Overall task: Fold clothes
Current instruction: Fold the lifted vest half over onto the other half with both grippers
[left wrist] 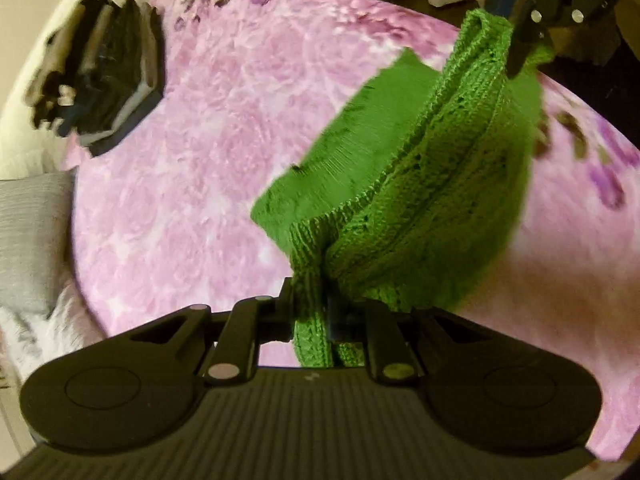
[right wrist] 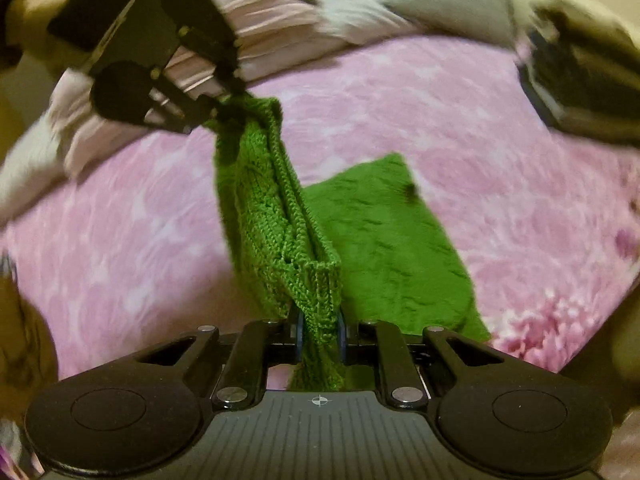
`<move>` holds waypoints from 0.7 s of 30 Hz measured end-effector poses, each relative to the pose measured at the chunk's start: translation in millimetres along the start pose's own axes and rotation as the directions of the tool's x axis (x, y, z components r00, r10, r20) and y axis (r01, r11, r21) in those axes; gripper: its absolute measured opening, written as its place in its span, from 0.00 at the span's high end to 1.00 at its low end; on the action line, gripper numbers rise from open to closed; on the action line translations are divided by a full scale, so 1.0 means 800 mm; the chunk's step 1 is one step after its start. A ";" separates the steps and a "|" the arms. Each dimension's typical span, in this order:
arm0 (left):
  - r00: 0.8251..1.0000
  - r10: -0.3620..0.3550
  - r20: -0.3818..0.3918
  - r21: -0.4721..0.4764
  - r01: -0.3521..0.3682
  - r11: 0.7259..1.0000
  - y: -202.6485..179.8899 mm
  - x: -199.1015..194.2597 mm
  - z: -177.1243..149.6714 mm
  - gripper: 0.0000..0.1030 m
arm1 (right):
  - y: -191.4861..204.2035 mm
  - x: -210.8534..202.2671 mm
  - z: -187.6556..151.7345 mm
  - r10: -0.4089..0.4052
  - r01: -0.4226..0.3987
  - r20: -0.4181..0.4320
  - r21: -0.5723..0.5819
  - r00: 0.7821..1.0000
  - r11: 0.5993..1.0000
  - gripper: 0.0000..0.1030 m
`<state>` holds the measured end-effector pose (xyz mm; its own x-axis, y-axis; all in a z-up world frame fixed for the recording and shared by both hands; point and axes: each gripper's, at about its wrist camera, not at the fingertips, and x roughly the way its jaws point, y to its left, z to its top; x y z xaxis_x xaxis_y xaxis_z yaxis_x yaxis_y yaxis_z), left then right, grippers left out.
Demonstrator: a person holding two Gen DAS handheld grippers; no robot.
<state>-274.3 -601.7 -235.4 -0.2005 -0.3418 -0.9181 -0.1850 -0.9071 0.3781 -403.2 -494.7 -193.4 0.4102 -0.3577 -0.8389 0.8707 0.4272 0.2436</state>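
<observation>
2 hand-held grippers grip a green knit garment (left wrist: 432, 184) above a bed w/ a pink floral blanket (left wrist: 192, 152). The left gripper (left wrist: 310, 312) has its jaws pinched narrow on a ribbed edge of the knit, fabric bunched between the fingers and hanging down past them. The right gripper (right wrist: 320, 332), seen from its own cam, is likewise clamped tight on another ribbed edge, blue pads pressing the knit from both sides. Between the 2 the held edge runs taut, lifted off the bed; the rest of the garment drapes down, w/ a flat part lying on the blanket. A dark stack of folded items (left wrist: 108, 80) sits near the blanket's far edge, well apart from the knit; grey and pale pillows (right wrist: 440, 0) lie beyond. Both views motion-blurred.
</observation>
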 end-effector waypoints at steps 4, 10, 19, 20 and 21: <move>0.998 -0.066 -0.007 -0.024 0.066 0.998 0.048 0.071 0.035 0.88 | -0.079 0.031 0.017 0.040 -0.035 -0.038 0.122 0.998 0.992 0.89; 0.988 -0.152 -0.031 -0.059 0.150 0.987 0.079 0.163 0.060 0.83 | -0.161 0.092 0.020 0.090 -0.060 -0.103 0.262 0.991 0.963 0.88; 0.994 -0.103 0.028 -0.443 0.104 0.891 0.139 0.139 0.007 0.64 | -0.213 0.089 0.007 0.073 -0.032 -0.075 0.439 0.995 0.898 0.83; 0.996 -0.082 0.025 -0.501 0.084 0.861 0.144 0.128 -0.006 0.69 | -0.217 0.082 0.006 0.049 -0.013 -0.067 0.452 0.997 0.892 0.83; 0.997 -0.074 0.029 -0.542 0.078 0.837 0.145 0.117 -0.016 0.70 | -0.218 0.074 0.006 0.029 0.003 -0.061 0.463 0.998 0.886 0.83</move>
<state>-302.0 -741.8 -278.9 -0.2141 -0.2663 -0.9398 0.3513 -0.9187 0.1803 -529.2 -594.1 -283.5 0.4180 -0.2934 -0.8597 0.8984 -0.0065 0.4391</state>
